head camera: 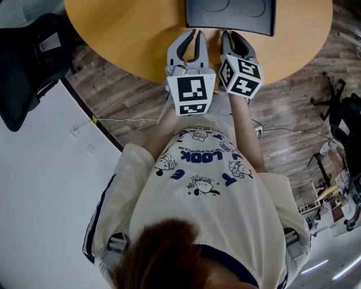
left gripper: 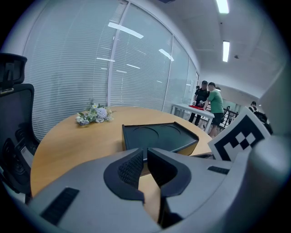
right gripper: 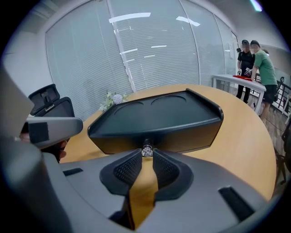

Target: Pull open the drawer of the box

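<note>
A black box with a tray-like top stands near the front edge of the round wooden table. In the right gripper view its front carries a small crystal drawer knob. My right gripper has its jaws drawn in on that knob, one fingertip on each side. The drawer front sits flush with the box. My left gripper hovers just left of it, shut with nothing between its jaws, facing the box's left front corner. In the head view the left gripper and right gripper lie side by side.
A bunch of flowers lies far back on the table. A black office chair stands at the table's left. Two people stand by a white table in the background. Glass walls with blinds lie behind.
</note>
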### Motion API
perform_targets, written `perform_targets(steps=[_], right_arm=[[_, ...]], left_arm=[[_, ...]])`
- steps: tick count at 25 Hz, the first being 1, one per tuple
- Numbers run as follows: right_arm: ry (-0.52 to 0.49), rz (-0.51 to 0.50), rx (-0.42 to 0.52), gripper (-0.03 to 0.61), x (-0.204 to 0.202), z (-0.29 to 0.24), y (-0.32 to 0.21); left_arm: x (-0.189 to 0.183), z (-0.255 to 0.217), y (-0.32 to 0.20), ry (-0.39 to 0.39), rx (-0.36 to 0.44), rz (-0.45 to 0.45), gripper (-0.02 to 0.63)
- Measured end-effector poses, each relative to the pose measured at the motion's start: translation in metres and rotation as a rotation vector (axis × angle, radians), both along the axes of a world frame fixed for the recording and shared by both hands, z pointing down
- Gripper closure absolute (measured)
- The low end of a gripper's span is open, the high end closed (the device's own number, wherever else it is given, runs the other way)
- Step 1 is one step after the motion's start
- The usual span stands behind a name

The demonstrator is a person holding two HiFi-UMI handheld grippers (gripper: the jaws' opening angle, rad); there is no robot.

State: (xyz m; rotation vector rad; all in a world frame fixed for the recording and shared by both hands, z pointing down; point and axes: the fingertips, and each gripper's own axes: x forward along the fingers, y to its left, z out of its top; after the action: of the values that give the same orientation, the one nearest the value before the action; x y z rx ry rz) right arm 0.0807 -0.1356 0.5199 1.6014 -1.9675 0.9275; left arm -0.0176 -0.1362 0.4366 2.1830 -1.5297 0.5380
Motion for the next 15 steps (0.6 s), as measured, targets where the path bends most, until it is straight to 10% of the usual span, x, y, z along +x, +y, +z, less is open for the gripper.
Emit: perform_targets(steps=[15], right_arm=[[-0.017,0.009,0.004,0.494,-0.0009,0.0014,0.0052]], left_arm=[[-0.0053,-0.0008,0.0096,0.0,0.004,-0.009,0.58]])
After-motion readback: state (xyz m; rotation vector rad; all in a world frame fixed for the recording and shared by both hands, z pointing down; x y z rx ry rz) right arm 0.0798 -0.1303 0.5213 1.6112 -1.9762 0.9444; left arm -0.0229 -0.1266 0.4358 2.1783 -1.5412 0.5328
